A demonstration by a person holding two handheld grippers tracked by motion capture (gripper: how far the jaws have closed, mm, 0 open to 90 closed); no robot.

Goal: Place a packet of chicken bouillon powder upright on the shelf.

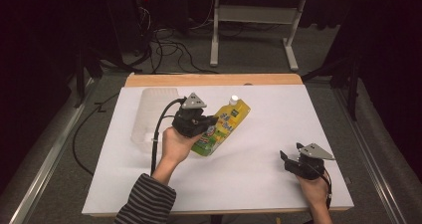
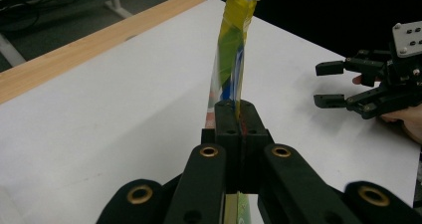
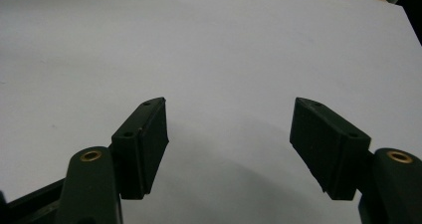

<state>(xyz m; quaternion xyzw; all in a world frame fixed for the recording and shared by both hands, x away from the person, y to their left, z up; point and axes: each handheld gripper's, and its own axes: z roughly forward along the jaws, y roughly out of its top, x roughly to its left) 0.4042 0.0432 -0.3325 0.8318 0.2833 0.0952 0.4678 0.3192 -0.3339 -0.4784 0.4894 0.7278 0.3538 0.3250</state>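
Yellow pouch clamped in left tool, tilted above table | right tool apart, low

Pouch: glossy plastic film, yellow-green print, smooth; white plastic cap. Counter: matt white top, smooth, paper-like; bare wood strip along far edge, light, satin. Bin: clear plastic, slightly frosted. Left gripper & right gripper: matt black plastic, brass-look rivets; pads dull, rubbery. Plate on top: grey metal, matt. Sleeve: striped knit cloth. Floor: grey, rough, carpet-like.
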